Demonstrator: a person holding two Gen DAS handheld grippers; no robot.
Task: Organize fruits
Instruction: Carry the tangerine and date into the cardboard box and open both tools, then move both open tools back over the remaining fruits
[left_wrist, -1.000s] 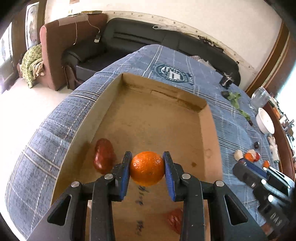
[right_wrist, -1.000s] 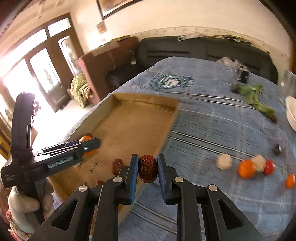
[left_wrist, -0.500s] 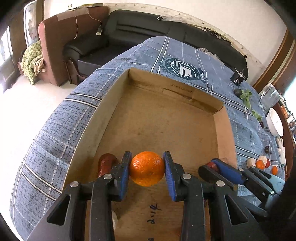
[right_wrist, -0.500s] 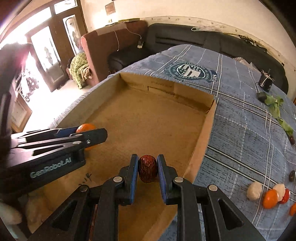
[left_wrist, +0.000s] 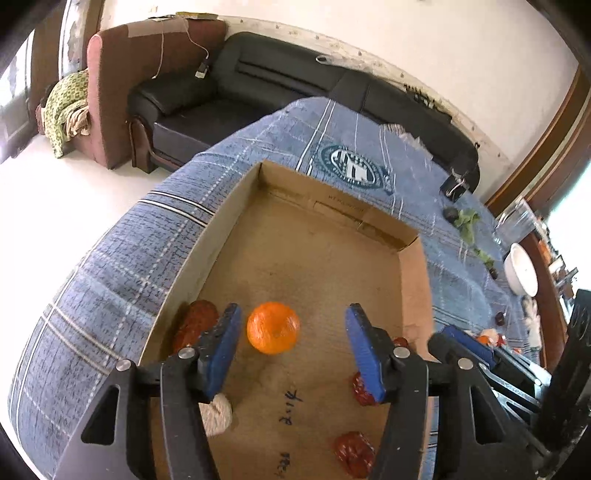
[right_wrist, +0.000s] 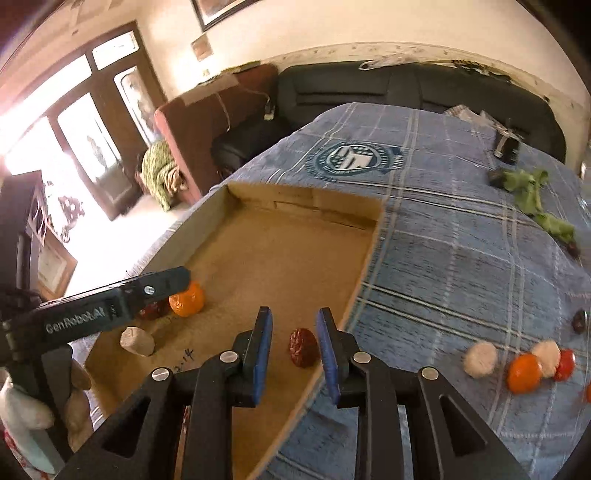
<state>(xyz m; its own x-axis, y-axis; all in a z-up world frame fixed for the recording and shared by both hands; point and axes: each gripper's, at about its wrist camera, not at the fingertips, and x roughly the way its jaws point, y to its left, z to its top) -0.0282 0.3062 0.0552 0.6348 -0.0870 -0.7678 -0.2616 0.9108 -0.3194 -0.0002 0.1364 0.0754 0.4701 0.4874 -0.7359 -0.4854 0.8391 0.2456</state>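
Observation:
A shallow cardboard box (left_wrist: 413, 280) lies on the blue checked cloth. My left gripper (left_wrist: 291, 347) is open above the box's near left part. An orange (left_wrist: 273, 326) lies free on the box floor between its blue fingers, nearer the left one. It also shows in the right wrist view (right_wrist: 186, 300). My right gripper (right_wrist: 293, 345) is open over the box's near right edge (right_wrist: 364, 266). A dark red date (right_wrist: 303, 347) sits loose between its fingers. Other red dates (left_wrist: 195, 323) (left_wrist: 354, 454) and a pale lump (left_wrist: 218, 413) lie in the box.
Right of the box, on the cloth (right_wrist: 461, 266), lie a white ball (right_wrist: 480, 359), an orange fruit (right_wrist: 524, 373), another white piece (right_wrist: 548, 356) and a red fruit (right_wrist: 565, 365). Green leaves (right_wrist: 528, 192) and a white bowl (left_wrist: 522, 269) are farther back. A black sofa (left_wrist: 258, 88) stands behind.
Both grippers have opened. The orange has left the left fingers and lies in the box. The date has left the right fingers.

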